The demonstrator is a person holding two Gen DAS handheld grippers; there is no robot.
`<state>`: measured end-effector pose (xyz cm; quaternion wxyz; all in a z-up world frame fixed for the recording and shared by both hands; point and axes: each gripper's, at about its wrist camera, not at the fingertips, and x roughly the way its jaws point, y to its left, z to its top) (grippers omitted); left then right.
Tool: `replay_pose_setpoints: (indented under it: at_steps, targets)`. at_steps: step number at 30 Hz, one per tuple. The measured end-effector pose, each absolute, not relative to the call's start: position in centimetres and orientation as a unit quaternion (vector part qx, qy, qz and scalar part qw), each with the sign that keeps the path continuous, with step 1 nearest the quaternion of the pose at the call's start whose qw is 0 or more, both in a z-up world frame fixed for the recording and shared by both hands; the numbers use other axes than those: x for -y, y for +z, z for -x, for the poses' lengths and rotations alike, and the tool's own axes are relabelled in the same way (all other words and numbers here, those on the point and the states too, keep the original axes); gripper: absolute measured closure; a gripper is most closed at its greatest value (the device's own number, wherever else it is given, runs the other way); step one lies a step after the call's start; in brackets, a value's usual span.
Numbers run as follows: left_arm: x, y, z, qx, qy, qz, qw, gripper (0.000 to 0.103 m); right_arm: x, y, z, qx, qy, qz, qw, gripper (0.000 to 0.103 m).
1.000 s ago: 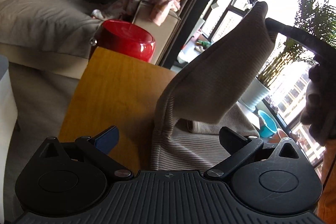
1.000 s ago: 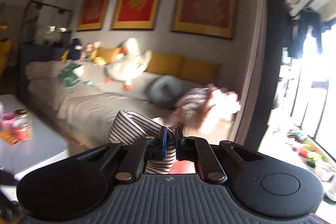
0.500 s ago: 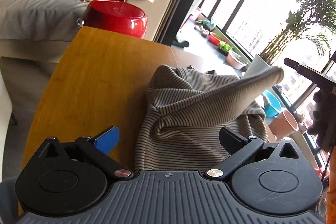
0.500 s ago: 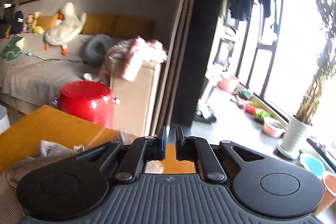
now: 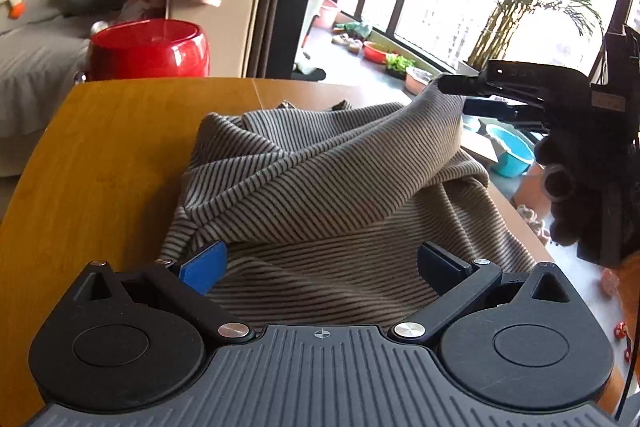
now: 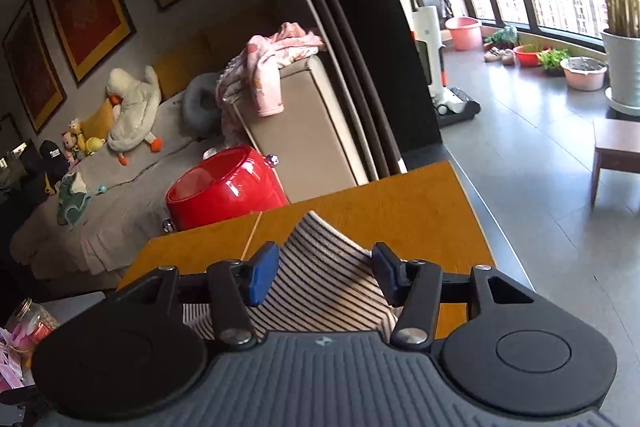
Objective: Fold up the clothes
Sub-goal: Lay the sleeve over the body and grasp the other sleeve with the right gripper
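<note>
Striped grey-brown knit garment [image 5: 320, 187]: lies bunched on the yellow wooden table [image 5: 120, 155], towards its window-side edge. One fold is lifted into a ridge that climbs from the heap's left side up to the right, ending in a raised corner. We take the long axis of that ridge as running roughly left-low to right-high in the left wrist view.

Right gripper [image 6: 324, 267]: jaws stand well apart, with striped cloth passing between them, not clamped. From the left wrist view the raised corner touches its fingertip; we cannot tell whether the cloth merely rests there.

Left gripper [image 5: 322, 263]: jaws wide, holding nothing. It sits low over the near hem, with the garment straight ahead and below.

Judgement: the right gripper is nearer the raised corner, the left nearer the flat hem. The coming move turns on that ridge; the fold looks unfinished.

Round red glossy pot [image 5: 148, 47]: beyond the table's far edge, well apart from the cloth.
</note>
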<state>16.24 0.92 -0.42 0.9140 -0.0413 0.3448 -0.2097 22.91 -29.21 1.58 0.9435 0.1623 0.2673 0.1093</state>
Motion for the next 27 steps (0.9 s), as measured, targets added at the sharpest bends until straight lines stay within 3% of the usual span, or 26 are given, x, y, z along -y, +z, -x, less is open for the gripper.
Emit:
replay_pose_setpoints:
  at_steps: [2,4,5,9,11,15,18,20,22,23,25,27]
  targets:
    - [-1.0,-0.6,-17.1,-0.337,-0.206,0.044,0.918,0.000,27.3,2.1,-24.4,-0.289,0.129,-0.124,0.940,0.051]
    - [-0.9,-0.7,-17.8,-0.335,-0.198,0.042,0.920,0.000,26.0,2.7,-24.3,-0.294,0.144,-0.091,0.941,0.085]
    - [-0.9,-0.8,-18.1,-0.334,-0.195,0.041,0.921,0.000,26.1,3.2,-23.6,-0.288,0.153,-0.092,0.941,0.097]
    - [-1.9,-0.6,-17.6,-0.330,-0.228,0.047,0.915,0.000,29.2,3.7,-18.2,-0.279,0.178,-0.087,0.940,0.097]
    - [-2.4,-0.5,-17.0,-0.328,-0.248,0.047,0.910,0.000,30.8,2.5,-14.9,-0.315,0.171,-0.065,0.931,0.095]
    - [-2.7,-0.2,-16.0,-0.321,-0.274,0.041,0.906,0.000,33.4,1.2,-9.9,-0.350,0.136,-0.056,0.925,0.070]
    - [-2.0,0.0,-15.8,-0.314,-0.287,0.031,0.904,0.000,35.4,1.0,-7.4,-0.347,0.105,-0.091,0.928,0.069]
    - [-1.2,-0.1,-15.8,-0.314,-0.290,0.023,0.904,0.000,35.7,1.9,-7.7,-0.323,0.106,-0.136,0.930,0.068]
    - [-0.6,-0.3,-15.6,-0.319,-0.288,0.020,0.903,0.000,35.1,1.9,-9.0,-0.322,0.113,-0.167,0.925,0.059]
    - [-0.4,-0.4,-15.5,-0.322,-0.288,0.021,0.902,0.000,34.5,1.3,-10.2,-0.330,0.108,-0.179,0.920,0.049]
    - [-0.3,-0.7,-15.4,-0.327,-0.286,0.025,0.900,0.000,32.8,0.5,-12.5,-0.349,0.114,-0.181,0.912,0.047]
    - [-0.4,-0.8,-15.2,-0.331,-0.285,0.032,0.899,0.000,30.7,-0.1,-14.8,-0.371,0.129,-0.169,0.904,0.098]
